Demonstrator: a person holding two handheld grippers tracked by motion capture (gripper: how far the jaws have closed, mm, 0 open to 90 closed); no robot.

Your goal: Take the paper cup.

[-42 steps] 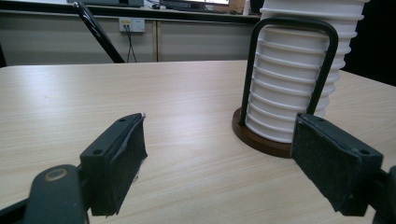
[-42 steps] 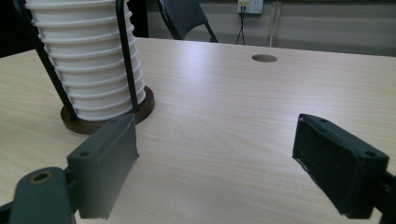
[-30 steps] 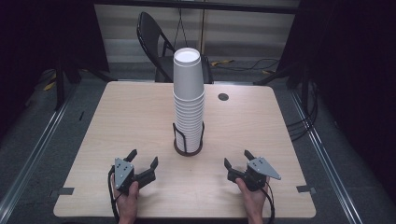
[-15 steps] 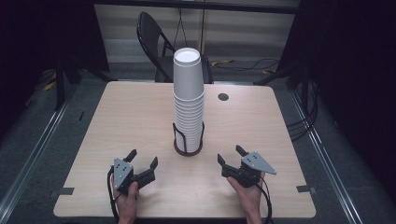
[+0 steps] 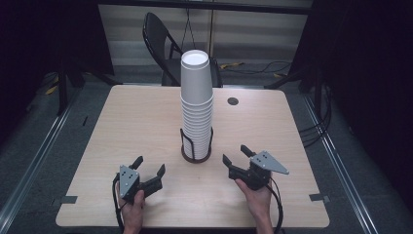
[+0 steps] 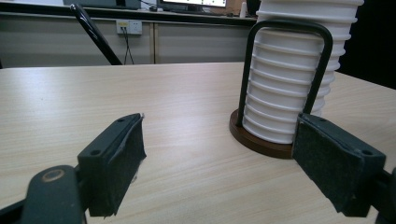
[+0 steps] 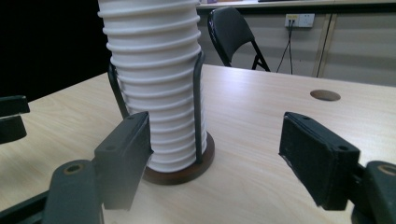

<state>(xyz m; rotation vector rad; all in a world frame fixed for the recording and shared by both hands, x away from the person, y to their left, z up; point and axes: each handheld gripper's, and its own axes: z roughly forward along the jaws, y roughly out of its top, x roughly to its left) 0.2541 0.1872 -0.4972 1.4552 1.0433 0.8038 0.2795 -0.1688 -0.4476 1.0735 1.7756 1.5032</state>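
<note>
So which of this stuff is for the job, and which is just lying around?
For the job:
- stack of paper cups
- wire cup holder
- table

Just lying about:
- folding chair
- cables on the floor
- wall socket

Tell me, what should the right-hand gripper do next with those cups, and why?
Probably raise the right gripper toward the top of the cup stack. Its jaws have just been closing yet stand apart with nothing between them, low near the holder, and the holder's wire bars block the lower cups, so the top cup looks easiest to take.
</note>
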